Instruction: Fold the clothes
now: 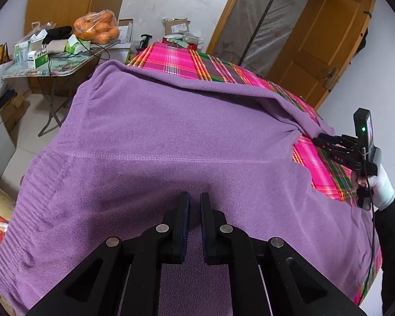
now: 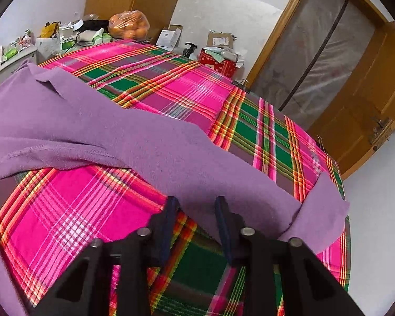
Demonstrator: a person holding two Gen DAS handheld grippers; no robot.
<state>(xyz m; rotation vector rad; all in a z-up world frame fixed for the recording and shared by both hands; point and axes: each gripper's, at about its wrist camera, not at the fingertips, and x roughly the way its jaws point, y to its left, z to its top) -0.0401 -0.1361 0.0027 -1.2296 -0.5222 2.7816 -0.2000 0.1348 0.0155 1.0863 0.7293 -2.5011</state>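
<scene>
Left gripper (image 1: 194, 200): jaws narrow, pinching a fold of the purple garment (image 1: 158, 137).
Right gripper (image 2: 196, 202): jaws in its own view stand apart over the sleeve (image 2: 223, 181); from the left view, closed on the sleeve edge.
Garment: spread ahead of both jaws on the plaid-covered surface (image 2: 171, 84).

We see a matt purple fleece sweater (image 1: 155, 142) with a soft napped pile, a woven plaid cotton cloth (image 2: 171, 89) over the desk, matt black plastic claws with shiny metal pins (image 1: 162, 228), a glossy varnished wooden door (image 1: 326, 42)
</scene>
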